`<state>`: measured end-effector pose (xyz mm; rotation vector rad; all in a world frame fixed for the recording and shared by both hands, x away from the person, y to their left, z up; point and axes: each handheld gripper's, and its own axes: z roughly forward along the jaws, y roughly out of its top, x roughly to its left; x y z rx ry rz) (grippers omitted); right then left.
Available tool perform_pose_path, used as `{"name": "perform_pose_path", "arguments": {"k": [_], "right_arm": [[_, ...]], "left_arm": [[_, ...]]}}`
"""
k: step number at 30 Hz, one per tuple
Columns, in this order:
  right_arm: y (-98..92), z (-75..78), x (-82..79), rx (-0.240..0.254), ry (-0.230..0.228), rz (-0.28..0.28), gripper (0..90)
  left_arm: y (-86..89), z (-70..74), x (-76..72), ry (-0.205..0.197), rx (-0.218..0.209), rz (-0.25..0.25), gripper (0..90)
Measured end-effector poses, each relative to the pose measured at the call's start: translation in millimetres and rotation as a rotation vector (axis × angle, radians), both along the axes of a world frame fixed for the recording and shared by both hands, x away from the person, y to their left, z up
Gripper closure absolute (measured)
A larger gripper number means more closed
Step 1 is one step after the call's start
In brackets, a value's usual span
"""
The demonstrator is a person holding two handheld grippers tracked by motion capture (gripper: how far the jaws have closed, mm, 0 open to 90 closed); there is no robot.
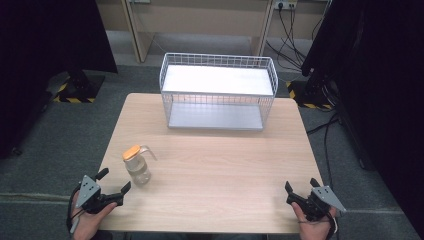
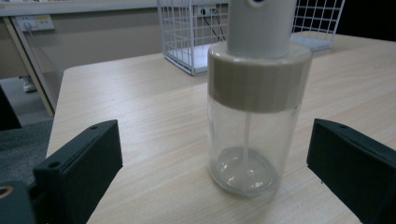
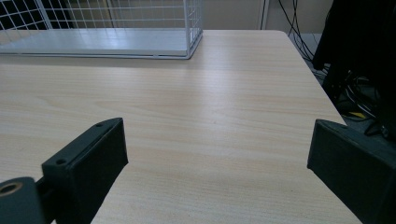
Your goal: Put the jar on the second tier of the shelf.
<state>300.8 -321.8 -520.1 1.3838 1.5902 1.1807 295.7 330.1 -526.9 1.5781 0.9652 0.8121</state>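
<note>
The bottle [image 1: 137, 166] stands on the table [image 1: 215, 180] front-left, with the wire rack [image 1: 217, 92] at the back.

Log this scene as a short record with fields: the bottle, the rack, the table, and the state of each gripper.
bottle: clear glass bottle with an orange-tan cap, upright on the table's near left part, looks empty
rack: white wire rack with two shelves, at the far side of the table
table: light wooden table
left gripper: left gripper open, jaws wide on either side of the bottle in its own view, not touching it
right gripper: right gripper open, nothing between its jaws, at the near right edge
</note>
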Motion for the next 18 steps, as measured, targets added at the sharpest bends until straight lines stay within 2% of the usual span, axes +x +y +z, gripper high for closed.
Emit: {"name": "perform_pose_path", "arguments": {"k": [3,8,18], "right_arm": [[-0.4,0.0,0.0,0.004,0.000,-0.001,4.7],[0.0,0.0,-0.2,-0.002,-0.003,0.000,4.7],[-0.9,-0.1,0.0,0.008,-0.003,-0.003,4.8]], "left_arm": [[-0.4,3.3,-1.2,-0.016,-0.009,-0.002,2.8],[-2.6,4.3,-1.8,-0.020,-0.020,-0.012,2.8],[-8.1,14.1,0.5,-0.042,-0.043,-0.062,5.0]]}}
